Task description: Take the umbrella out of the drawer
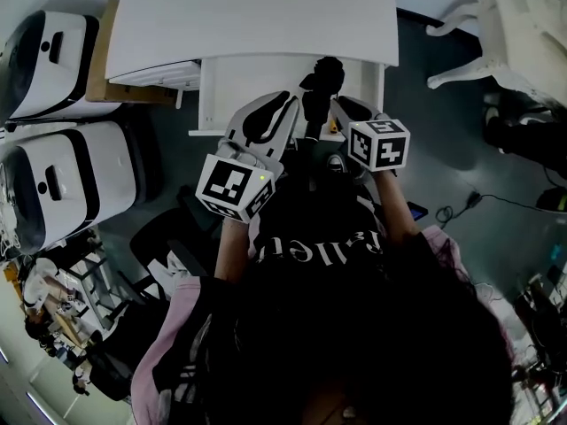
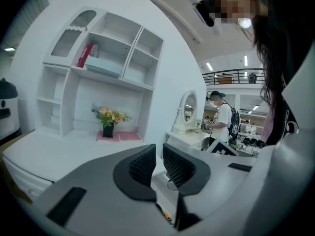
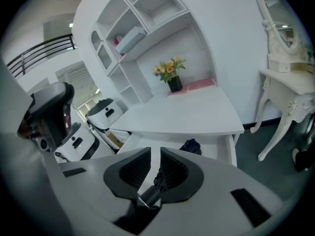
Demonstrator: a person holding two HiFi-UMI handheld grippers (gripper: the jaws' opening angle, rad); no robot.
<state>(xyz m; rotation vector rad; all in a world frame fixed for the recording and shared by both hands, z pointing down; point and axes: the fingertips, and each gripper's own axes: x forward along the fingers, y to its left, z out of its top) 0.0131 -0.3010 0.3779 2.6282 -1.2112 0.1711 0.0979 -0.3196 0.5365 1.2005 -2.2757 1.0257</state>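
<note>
Right gripper view: right gripper (image 3: 155, 156) pinches, seemingly thinly, the black umbrella (image 1: 319, 87) over the twelve-o'clock drawer (image 3: 231, 149), so it may slip back; left gripper (image 2: 158, 162) closed, empty.

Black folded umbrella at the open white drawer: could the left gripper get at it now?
Probably yes: the black folded umbrella sits beside the left gripper with nothing between them, though the right gripper is shut on it.

Your black top (image 1: 323, 237) has pale lettering, pink jacket (image 1: 173, 343) over it; left claw (image 2: 158, 163) and right claw (image 3: 155, 168) are grey with black ribbed pads (image 2: 142, 166), square-marker cubes (image 1: 235, 187).
</note>
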